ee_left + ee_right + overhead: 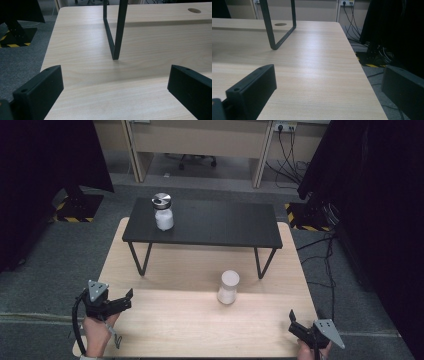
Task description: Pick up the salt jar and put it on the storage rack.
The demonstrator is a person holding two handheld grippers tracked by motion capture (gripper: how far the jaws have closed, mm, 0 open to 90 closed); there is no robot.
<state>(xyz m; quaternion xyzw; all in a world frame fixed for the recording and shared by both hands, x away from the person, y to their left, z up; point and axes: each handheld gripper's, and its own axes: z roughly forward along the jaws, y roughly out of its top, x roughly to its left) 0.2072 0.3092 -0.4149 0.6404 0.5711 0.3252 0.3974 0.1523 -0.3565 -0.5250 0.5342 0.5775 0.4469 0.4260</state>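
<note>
Two round white jars [228, 288], smooth pale wood table [200, 330].

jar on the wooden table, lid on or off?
Off. The jar stands upright with no lid; its top is bare, unlike the capped jar on the black bench.
</note>
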